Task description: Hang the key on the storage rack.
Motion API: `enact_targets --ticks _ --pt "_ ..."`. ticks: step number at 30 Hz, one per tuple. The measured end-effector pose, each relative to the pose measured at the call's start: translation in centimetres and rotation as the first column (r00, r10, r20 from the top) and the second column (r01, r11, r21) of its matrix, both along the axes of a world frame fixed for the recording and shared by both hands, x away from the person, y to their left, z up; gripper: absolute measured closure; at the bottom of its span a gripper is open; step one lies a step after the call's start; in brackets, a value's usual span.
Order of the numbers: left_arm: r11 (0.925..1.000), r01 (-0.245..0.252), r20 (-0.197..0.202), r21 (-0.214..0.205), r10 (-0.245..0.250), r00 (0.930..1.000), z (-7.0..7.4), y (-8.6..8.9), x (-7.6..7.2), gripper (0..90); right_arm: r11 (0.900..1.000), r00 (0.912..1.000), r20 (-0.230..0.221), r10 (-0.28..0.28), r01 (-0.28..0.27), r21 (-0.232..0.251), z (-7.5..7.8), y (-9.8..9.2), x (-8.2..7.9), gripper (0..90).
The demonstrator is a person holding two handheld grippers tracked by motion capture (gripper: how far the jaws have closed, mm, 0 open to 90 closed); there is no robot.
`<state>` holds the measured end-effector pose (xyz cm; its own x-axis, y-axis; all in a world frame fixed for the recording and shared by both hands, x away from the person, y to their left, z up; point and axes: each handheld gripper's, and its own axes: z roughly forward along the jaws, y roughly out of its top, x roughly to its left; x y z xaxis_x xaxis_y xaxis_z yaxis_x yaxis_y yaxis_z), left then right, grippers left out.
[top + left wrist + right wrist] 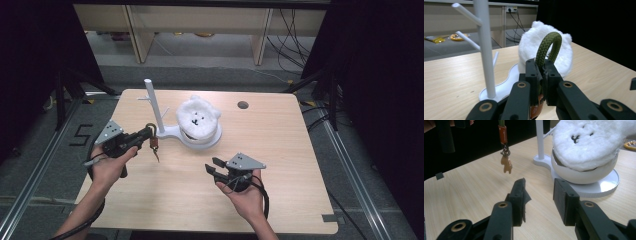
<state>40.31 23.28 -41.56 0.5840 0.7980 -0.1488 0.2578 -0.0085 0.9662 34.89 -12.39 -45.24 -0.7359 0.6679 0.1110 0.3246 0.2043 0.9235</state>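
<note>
Left gripper clamps an olive-green braided cord loop with an orange tag and small brown charm hanging below, held above the light wooden table, just beside the white branched jewellery stand. Fluffy white bear-face plush lies on the stand's round dish. Right gripper hovers nearby, jaws parted, nothing between them.

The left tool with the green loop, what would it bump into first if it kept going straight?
Probably the fluffy white toy dead ahead; the white stand's pole sits just off to the side.
</note>
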Motion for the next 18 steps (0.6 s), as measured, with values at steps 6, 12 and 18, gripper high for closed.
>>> enact_targets --ticks 6,12,18 --pt "0.9993 -0.034 -0.018 0.016 0.034 0.9993 0.1 0.9 0.8 83.8 0.9999 1.0 -0.003 -0.007 0.007 0.01 0.0 -0.1 -0.1 62.7" --pt "0.9986 -0.05 -0.022 0.017 0.051 0.9985 0.2 1.4 1.4 83.8 0.9999 0.9998 -0.008 -0.016 0.016 0.006 0.0 -0.1 -0.1 62.6" --pt "0.9976 -0.064 -0.026 0.027 0.065 0.9976 0.4 1.9 2.3 83.8 0.9999 0.9999 -0.008 -0.008 0.008 0.009 0.0 -0.1 0.0 62.5"
